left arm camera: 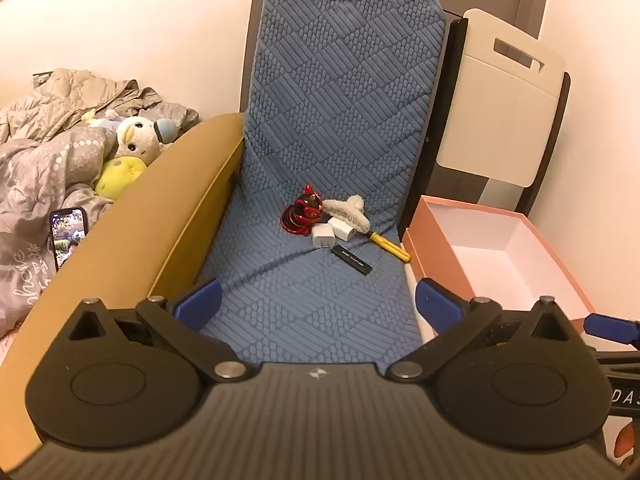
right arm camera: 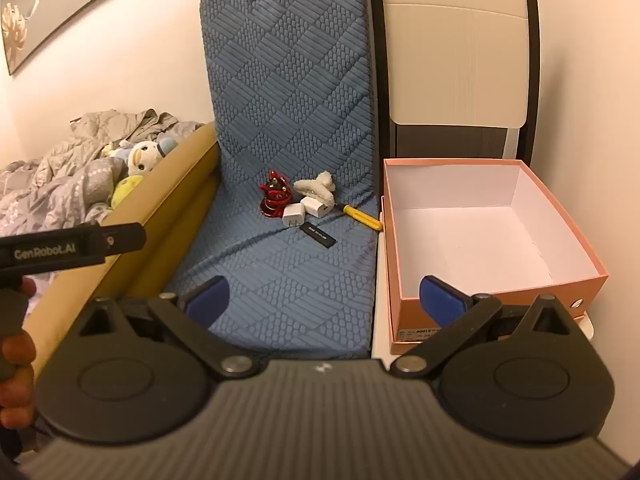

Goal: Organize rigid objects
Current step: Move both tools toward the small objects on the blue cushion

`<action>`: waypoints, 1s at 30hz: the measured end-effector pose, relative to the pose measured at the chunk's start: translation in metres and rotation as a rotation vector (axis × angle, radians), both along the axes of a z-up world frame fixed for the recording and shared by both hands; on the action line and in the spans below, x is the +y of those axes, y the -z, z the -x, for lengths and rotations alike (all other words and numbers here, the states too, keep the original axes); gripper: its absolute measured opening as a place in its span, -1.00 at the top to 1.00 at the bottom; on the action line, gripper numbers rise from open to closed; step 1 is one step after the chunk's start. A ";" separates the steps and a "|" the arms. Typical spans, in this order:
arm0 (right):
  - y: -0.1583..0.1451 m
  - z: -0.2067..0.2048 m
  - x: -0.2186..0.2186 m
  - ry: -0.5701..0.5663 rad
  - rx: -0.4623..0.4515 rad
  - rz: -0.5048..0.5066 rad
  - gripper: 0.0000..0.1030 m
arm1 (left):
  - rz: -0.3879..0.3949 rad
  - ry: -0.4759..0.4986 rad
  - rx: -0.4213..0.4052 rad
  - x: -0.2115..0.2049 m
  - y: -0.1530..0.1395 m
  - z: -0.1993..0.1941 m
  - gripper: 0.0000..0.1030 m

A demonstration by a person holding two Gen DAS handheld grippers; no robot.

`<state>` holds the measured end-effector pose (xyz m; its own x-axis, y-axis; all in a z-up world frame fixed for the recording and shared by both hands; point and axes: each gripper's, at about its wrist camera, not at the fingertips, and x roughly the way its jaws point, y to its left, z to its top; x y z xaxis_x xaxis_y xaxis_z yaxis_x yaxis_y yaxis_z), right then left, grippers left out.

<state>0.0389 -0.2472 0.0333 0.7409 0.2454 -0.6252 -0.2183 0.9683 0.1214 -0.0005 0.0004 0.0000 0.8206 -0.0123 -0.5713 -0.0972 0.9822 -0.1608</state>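
Jaws of both grippers gape empty, well short of the red figurine (left arm camera: 305,216) ahead.

A blue quilted cushion (left arm camera: 344,92) is leaned upright against the wall, its lower part laid flat. A folded white chair (right arm camera: 456,52) is stood just beside its right edge. Left of the tan padded rail (left arm camera: 132,216), a grey duvet (left arm camera: 44,160), plush toys (left arm camera: 128,152) and a lit phone (left arm camera: 68,236) are seen. A framed picture (right arm camera: 52,4) is hung at the upper left.
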 end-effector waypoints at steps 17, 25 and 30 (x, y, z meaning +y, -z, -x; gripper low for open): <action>0.003 -0.001 -0.002 0.013 -0.002 0.000 -1.00 | -0.042 0.033 0.012 -0.009 0.000 -0.005 -1.00; -0.001 0.000 -0.003 0.014 -0.011 0.005 -1.00 | -0.043 0.040 0.016 -0.015 0.003 -0.003 -1.00; -0.001 0.000 -0.004 0.013 -0.008 -0.002 -1.00 | -0.043 0.041 0.020 -0.015 0.003 -0.003 -1.00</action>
<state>0.0392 -0.2515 0.0338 0.7490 0.2372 -0.6187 -0.2071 0.9707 0.1215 0.0027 -0.0149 -0.0026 0.8082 -0.0208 -0.5885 -0.0596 0.9914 -0.1169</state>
